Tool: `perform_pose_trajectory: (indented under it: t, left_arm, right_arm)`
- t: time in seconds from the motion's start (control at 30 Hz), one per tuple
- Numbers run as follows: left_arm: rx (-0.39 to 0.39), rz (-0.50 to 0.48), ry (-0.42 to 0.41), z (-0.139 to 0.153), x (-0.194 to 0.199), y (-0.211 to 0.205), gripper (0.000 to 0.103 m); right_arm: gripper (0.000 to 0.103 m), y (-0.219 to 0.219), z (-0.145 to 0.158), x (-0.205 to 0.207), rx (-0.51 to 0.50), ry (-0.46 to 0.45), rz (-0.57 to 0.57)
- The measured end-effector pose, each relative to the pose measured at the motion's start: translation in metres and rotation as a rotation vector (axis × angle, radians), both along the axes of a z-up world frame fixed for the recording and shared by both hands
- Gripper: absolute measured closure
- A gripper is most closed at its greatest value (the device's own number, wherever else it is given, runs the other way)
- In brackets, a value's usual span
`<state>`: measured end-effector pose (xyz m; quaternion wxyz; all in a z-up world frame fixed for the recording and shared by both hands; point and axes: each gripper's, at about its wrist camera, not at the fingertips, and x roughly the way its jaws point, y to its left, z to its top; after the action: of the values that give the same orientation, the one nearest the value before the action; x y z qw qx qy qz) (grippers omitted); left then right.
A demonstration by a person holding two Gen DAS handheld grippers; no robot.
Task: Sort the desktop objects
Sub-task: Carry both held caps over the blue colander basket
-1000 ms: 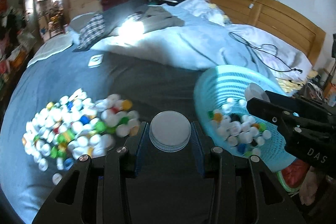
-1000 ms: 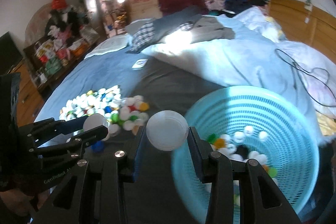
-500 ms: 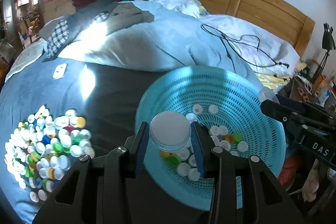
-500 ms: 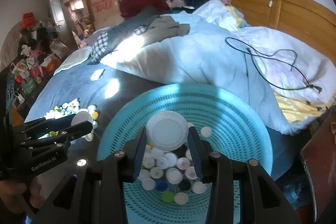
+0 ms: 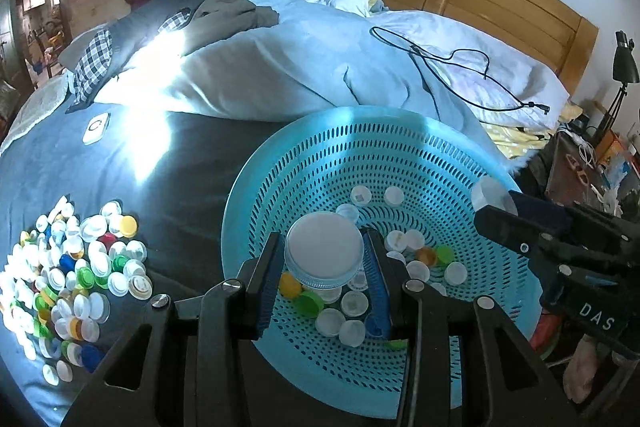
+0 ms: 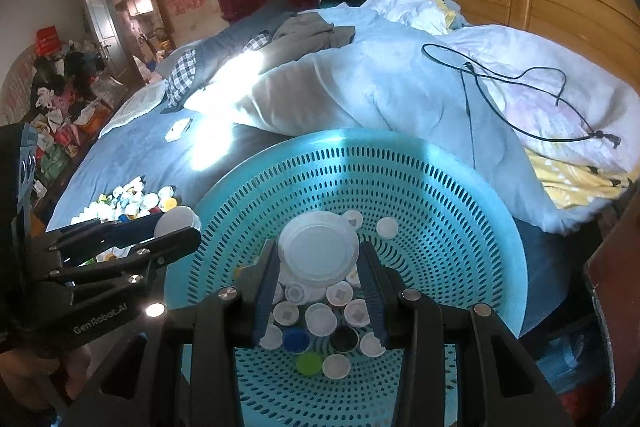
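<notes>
We have swung both grippers from the cap pile (image 5: pixel 72 267) at nine o'clock over the teal basket (image 5: pixel 400 131), the left gripper (image 5: pixel 324 259) clamping a clear-rimmed lid (image 5: pixel 324 251) and the right gripper (image 6: pixel 318 259) a white lid (image 6: pixel 318 247), so release seems next.

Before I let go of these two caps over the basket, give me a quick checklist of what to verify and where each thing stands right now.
1. Left gripper holds its white cap between the fingers: ok.
2. Right gripper holds its white lid: ok.
3. Both caps over the teal basket, inside its rim: ok.
4. Basket has room on top of the caps already in it: ok.
5. Grippers apart from each other: ok.
6. Basket sits stably on the bed: cannot tell.
</notes>
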<state>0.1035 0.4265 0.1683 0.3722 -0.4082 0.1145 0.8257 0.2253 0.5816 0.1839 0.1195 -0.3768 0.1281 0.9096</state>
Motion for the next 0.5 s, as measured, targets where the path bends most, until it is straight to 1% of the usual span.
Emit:
perform_pose_trajectory:
  t: [0.13,0.5]
  left_arm:
    - [-0.018,0.005,0.029,-0.0004,0.0025,0.0013,0.069]
    - [-0.031,0.005,0.029,-0.0043,0.0036,0.0024,0.069]
  right_arm:
    - [0.06,-0.0031,-0.0026,-0.0016,-0.001,-0.005,0.009]
    - [0.059,-0.0054,-0.0063,-0.0027,-0.006,-0.008,0.014]
